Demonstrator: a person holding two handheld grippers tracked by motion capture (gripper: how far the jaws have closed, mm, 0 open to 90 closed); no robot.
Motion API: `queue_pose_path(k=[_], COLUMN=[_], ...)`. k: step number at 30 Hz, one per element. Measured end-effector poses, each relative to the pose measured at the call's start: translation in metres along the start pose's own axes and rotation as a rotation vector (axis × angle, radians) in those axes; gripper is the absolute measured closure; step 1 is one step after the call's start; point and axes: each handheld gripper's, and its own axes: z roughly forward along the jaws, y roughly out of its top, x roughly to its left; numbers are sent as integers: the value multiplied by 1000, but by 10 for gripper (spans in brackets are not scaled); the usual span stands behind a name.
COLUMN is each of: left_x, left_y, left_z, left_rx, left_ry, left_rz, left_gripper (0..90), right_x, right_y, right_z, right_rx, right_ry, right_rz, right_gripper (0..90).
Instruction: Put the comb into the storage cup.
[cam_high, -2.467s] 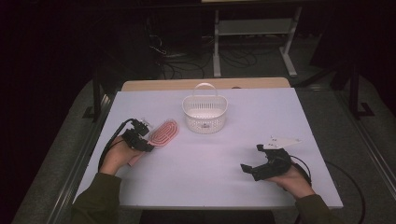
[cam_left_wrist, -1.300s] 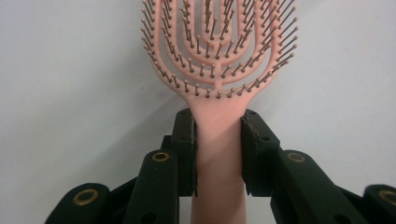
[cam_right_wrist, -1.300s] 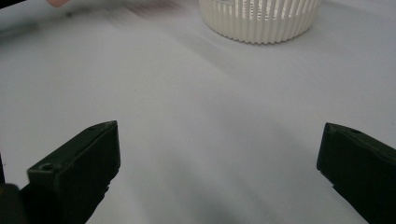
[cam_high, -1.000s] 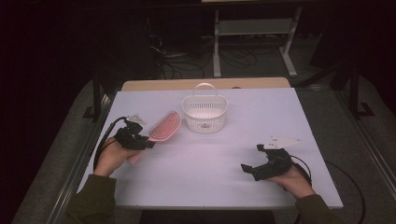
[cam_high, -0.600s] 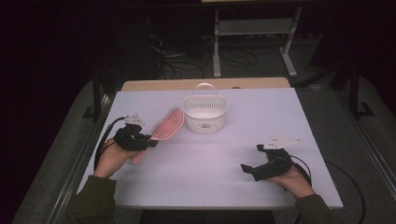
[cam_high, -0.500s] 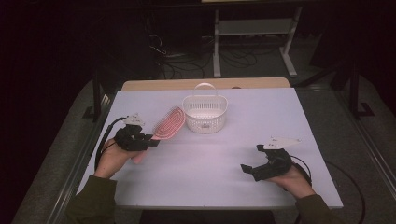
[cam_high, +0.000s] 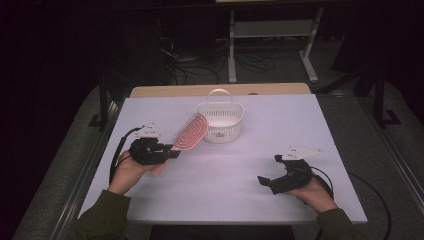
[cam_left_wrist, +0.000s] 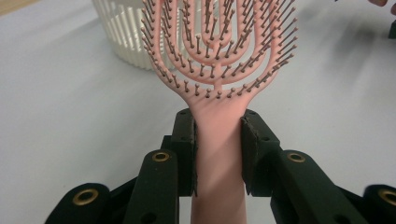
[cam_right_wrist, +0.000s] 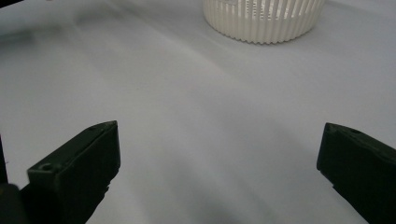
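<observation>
A pink hairbrush (cam_high: 190, 134) is held off the table at the left, its head tilted up toward the white basket (cam_high: 220, 119). My left gripper (cam_high: 169, 151) is shut on the brush's handle. In the left gripper view the handle (cam_left_wrist: 218, 140) sits pinched between both pads, bristles facing the camera, with the basket (cam_left_wrist: 122, 37) just behind. My right gripper (cam_high: 263, 181) rests open near the table's front right, jaws wide apart with nothing between them. The basket (cam_right_wrist: 264, 18) stands far ahead of it in the right gripper view.
The white table (cam_high: 280, 135) has dark floor on all sides. A wooden strip (cam_high: 165, 91) runs along its far edge. Cables and a metal stand (cam_high: 270, 35) lie beyond the table.
My left gripper has lifted the hairbrush and carried it right, toward the basket, tilting its head upward. The right gripper has stayed put.
</observation>
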Motion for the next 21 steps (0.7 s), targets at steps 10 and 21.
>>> queue_pose_path(k=[10,21], left_x=[-15,-29], left_y=[3,2], left_z=[9,17], left_rx=[-49,-98], left_ry=[-12,-21], left_rz=[19,7], left_gripper=[705,705], right_x=[0,0], right_y=[0,1], right_z=[0,-1], right_rx=[0,-9], right_ry=[3,-2], right_rz=[2,11], right_gripper=[0,0])
